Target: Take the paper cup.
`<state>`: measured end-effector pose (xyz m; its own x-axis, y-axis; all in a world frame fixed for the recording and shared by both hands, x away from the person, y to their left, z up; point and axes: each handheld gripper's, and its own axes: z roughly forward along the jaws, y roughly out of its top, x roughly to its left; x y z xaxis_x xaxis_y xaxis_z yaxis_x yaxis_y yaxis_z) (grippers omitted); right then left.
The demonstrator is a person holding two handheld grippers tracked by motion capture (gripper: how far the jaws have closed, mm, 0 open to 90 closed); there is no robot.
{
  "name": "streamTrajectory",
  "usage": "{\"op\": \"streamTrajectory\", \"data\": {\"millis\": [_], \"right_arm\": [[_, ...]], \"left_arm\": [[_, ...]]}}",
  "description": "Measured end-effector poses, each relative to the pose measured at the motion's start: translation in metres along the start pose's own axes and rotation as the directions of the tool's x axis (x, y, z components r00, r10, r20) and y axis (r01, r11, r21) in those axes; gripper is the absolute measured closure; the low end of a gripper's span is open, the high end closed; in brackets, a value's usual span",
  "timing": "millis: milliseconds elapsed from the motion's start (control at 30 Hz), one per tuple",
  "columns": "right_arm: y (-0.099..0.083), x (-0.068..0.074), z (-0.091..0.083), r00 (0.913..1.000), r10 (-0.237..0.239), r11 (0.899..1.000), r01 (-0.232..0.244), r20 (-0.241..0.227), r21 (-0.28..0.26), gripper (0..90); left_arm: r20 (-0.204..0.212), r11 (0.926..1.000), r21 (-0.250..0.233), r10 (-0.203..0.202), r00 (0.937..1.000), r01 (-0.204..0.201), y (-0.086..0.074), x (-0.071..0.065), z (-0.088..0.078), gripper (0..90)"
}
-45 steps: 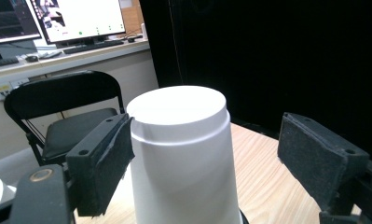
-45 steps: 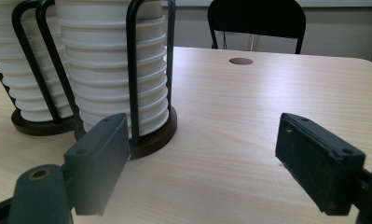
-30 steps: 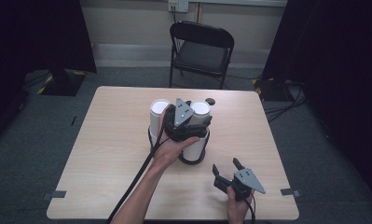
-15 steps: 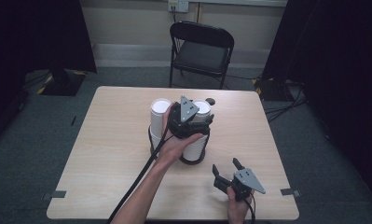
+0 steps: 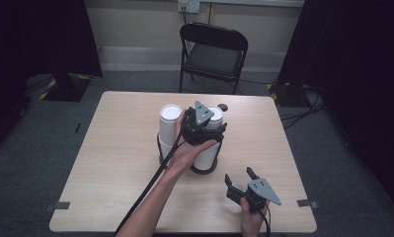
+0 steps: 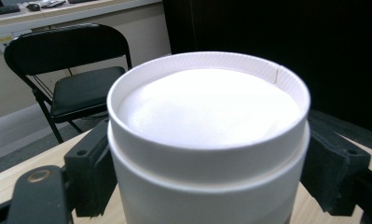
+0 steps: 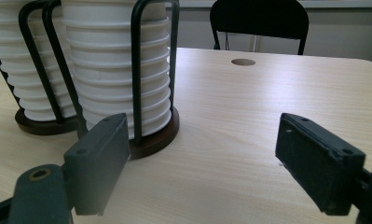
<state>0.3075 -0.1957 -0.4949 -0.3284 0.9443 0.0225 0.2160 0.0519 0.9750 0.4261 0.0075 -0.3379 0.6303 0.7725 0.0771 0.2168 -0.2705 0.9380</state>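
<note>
Pale wood-grain tabletop [image 5: 110, 163], smooth, with a small round hole [image 7: 243, 61] behind the cup holder. Dark round-based holder [image 7: 151, 135] with black wire hoops, mid-tabletop, two ribbed white stacks inside. White paper cup [image 6: 207, 135] atop the right stack, between the left gripper [image 5: 203, 127] fingers, just opening, pads at its sides. Right gripper [image 5: 240, 178] near the holder, fingers wide apart, empty. No legible writing.

A bare recording studio or lab room: black curtains [image 5: 41, 34] flank a lone counter [image 5: 110, 148], a folding chair [image 5: 212, 54], floor cables [image 5: 303, 106] and grey carpet [image 5: 31, 153].
</note>
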Motion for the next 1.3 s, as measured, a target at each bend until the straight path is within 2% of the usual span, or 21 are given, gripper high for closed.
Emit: {"op": "streamTrajectory", "data": {"millis": [67, 167, 233, 467, 567, 900, 1300], "right_arm": [[0.000, 0.000, 0.000, 1.0000, 0.002, 1.000, -0.002, 0.000, -0.001, 17.0], [0.000, 0.000, 0.000, 1.0000, 0.001, 1.000, -0.001, 0.000, 0.000, 17.0], [0.000, 0.000, 0.000, 1.0000, 0.001, 1.000, -0.001, 0.000, 0.001, 17.0], [0.000, 0.000, 0.000, 1.0000, 0.000, 1.000, 0.000, 0.001, 0.001, 17.0], [0.000, 0.000, 0.000, 1.0000, -0.001, 1.000, 0.001, 0.000, 0.001, 17.0], [0.000, 0.000, 0.000, 1.0000, 0.003, 1.000, -0.003, -0.001, -0.001, 17.0], [0.000, 0.000, 0.000, 1.0000, 0.003, 1.000, -0.003, -0.002, -0.002, 17.0]], "left_arm": [[0.000, 1.0000, 0.004, 0.004, 1.0000, -0.004, 0.000, 0.000, 0.001, 17.0], [0.006, 0.9999, 0.011, -0.013, 0.9999, 0.013, 0.000, 0.002, 0.001, 19.8], [0.011, 1.0000, 0.008, -0.003, 0.9999, 0.003, 0.000, 0.002, 0.001, 20.0], [0.013, 1.0000, 0.003, -0.008, 0.9999, 0.008, 0.000, 0.003, 0.001, 20.3], [0.010, 1.0000, -0.006, -0.004, 0.9999, 0.004, 0.000, 0.002, 0.000, 20.4], [0.024, 0.9981, -0.054, -0.028, 0.9993, 0.029, 0.003, 0.005, -0.005, 20.6], [0.032, 0.9956, -0.084, -0.038, 0.9987, 0.041, 0.005, 0.006, -0.010, 20.8]]}}
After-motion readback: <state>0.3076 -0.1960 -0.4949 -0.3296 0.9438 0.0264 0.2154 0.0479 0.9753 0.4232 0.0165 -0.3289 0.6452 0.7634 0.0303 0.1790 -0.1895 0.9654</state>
